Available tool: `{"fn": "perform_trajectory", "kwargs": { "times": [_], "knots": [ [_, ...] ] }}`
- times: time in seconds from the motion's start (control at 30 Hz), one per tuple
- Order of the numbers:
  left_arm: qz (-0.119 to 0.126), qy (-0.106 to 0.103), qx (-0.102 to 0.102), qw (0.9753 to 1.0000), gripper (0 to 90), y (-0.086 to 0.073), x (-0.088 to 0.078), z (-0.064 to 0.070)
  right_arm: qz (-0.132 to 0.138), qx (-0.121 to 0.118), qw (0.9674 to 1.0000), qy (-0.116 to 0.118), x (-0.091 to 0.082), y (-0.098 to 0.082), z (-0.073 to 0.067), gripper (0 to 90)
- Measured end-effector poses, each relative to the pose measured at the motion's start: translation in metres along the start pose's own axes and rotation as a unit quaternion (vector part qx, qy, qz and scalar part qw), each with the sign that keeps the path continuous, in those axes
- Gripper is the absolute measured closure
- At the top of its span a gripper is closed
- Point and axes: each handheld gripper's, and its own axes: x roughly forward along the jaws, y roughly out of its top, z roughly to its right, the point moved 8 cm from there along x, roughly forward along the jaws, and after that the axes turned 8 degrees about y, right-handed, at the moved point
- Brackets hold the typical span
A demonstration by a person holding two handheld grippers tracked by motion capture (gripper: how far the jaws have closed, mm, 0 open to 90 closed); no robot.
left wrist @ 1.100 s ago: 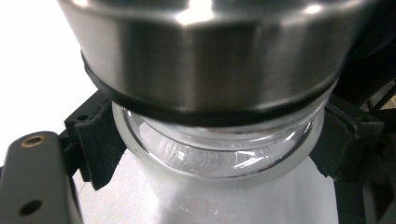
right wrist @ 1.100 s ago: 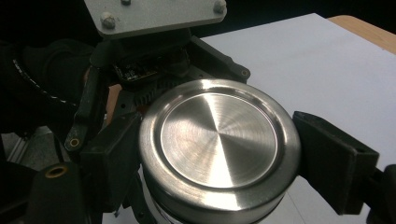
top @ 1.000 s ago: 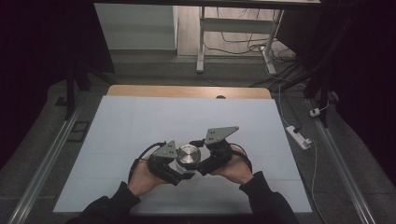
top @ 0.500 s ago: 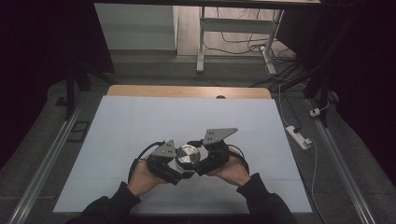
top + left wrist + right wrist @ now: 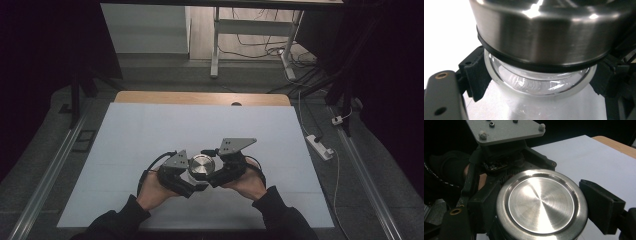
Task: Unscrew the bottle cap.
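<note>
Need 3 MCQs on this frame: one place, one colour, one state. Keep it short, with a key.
1. Where does the jar stand?
A. near edge of the white table top, between both hands
B. far right corner
C. on the floor

2. Colour of the lid?
A. red
B. brushed silver metal
C. yellow

3. What does the left gripper clamp?
A. nothing, jaws wide apart
B. a cable
C. the clear glass neck under the lid

Key: 1 A, the high view shows it between the two hands; 2 B, the right gripper view shows shiny steel; 3 C, the left gripper view shows black jaws flanking the glass.
</note>
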Motion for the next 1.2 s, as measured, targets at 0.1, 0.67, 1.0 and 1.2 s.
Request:
{"fn": "perform_trajectory", "kwargs": {
  "times": [0.1,0.67,1.0,1.2],
  "knots": [
    [-0.001,0.002,0.002,1.0,15.9,0.0,0.0,0.0,0.0,-0.001,1.0,-0.002,0.0,0.001,0.0,20.1],
    [-0.008,0.015,-0.007,0.9998,15.9,-0.003,0.001,-0.006,0.016,-0.005,0.9996,-0.024,-0.013,0.01,0.003,20.1],
    [-0.006,0.033,-0.017,0.9993,15.9,-0.003,-0.002,-0.016,0.019,0.004,0.999,-0.04,-0.025,0.009,0.005,20.1],
    [-0.007,0.047,-0.024,0.9986,15.9,-0.004,-0.004,-0.026,0.016,0.007,0.9986,-0.05,-0.034,0.005,0.005,20.1]
  ]
}}
